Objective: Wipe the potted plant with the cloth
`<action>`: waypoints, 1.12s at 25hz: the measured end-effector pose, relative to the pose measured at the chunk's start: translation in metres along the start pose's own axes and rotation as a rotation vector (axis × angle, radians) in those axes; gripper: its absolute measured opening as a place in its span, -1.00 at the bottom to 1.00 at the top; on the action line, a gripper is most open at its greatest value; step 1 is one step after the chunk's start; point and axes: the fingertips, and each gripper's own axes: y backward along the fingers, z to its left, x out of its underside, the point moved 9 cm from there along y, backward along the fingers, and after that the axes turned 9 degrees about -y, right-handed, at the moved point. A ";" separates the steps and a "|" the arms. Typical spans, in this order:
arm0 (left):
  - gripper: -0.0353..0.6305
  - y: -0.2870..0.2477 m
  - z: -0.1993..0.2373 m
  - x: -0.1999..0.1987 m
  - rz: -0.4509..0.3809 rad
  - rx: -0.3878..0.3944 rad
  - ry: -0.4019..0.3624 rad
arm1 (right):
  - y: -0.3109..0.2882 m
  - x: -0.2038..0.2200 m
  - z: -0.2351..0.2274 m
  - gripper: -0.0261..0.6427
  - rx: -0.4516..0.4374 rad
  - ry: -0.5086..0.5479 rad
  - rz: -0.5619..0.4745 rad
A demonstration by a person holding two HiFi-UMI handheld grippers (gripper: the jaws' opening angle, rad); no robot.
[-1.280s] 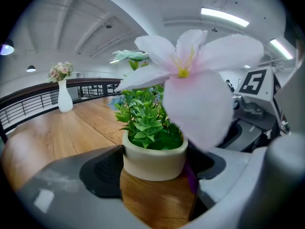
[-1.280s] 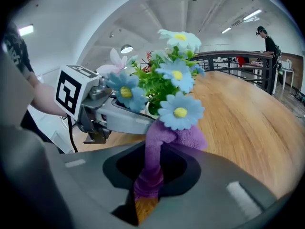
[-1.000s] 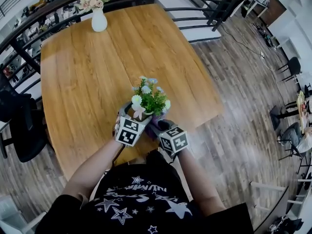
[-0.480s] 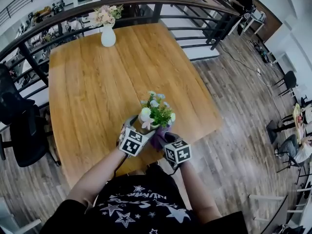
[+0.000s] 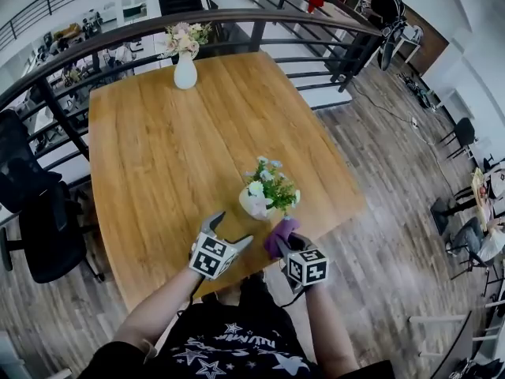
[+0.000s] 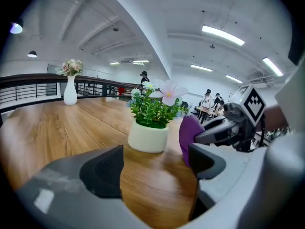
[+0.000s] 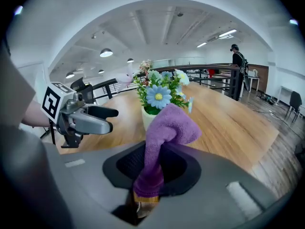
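The potted plant [image 5: 268, 189], green leaves with small flowers in a white pot [image 6: 148, 137], stands upright on the wooden table [image 5: 173, 156] near its front right edge. My left gripper [image 5: 229, 230] is open with nothing between its jaws, a short way in front of the pot and apart from it. My right gripper [image 5: 286, 243] is shut on the purple cloth [image 7: 164, 128], whose free end flops over toward the pot [image 7: 148, 119]. The cloth [image 6: 190, 137] hangs just right of the pot without touching it. Each gripper is seen in the other's view: the right gripper [image 6: 224, 130] and the left gripper [image 7: 90, 119].
A white vase of flowers [image 5: 185, 69] stands at the table's far edge, by a dark railing [image 5: 237, 18]. A black chair [image 5: 39, 219] is at the table's left. The table's front edge [image 5: 237, 271] is close to my grippers. People stand far off behind the railing.
Both grippers have drawn back toward me from the plant. The left jaws, earlier at the pot, are now apart from it; the pot stands alone on the table.
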 end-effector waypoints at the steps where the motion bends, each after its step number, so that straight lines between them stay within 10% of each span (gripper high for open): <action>1: 0.40 0.004 -0.001 0.001 -0.004 0.007 0.006 | 0.004 0.002 0.002 -0.68 0.005 -0.010 -0.010; 17: -0.59 0.036 -0.042 0.006 -0.034 -0.006 0.018 | 0.031 0.031 0.026 -0.69 -0.105 -0.066 -0.125; 28: -0.65 0.075 -0.116 0.020 -0.039 -0.032 0.027 | 0.101 0.086 0.035 -0.69 -0.140 -0.061 -0.148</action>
